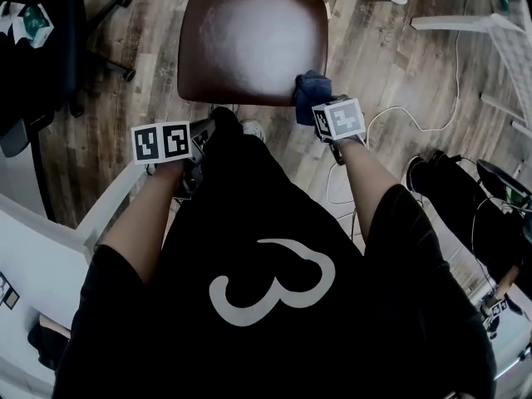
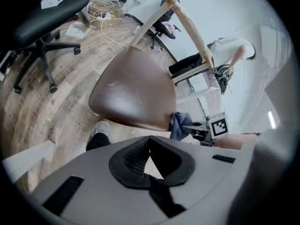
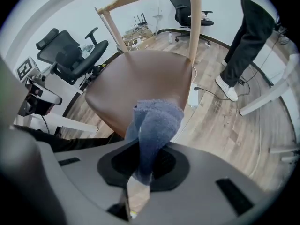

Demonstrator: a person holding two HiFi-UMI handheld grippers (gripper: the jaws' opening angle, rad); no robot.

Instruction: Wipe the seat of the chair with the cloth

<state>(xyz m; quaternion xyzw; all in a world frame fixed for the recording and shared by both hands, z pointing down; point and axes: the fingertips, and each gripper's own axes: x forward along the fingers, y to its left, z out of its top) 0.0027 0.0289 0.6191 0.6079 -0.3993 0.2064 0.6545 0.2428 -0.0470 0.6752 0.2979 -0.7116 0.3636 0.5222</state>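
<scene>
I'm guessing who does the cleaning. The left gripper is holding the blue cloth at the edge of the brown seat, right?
Not quite. The right gripper holds the blue cloth at the edge of the brown seat, as the right gripper view shows. The left gripper holds nothing.

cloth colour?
The cloth is blue; the right gripper view shows it best.

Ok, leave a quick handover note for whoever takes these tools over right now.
Right tool: shut on the blue cloth, which is at the near right corner of the brown chair seat.
Left tool: shut, empty, off the seat near its front edge.
Done: cloth gripped and at the seat.
Left: wipe across the seat. Nothing shows how much is already wiped.
</scene>
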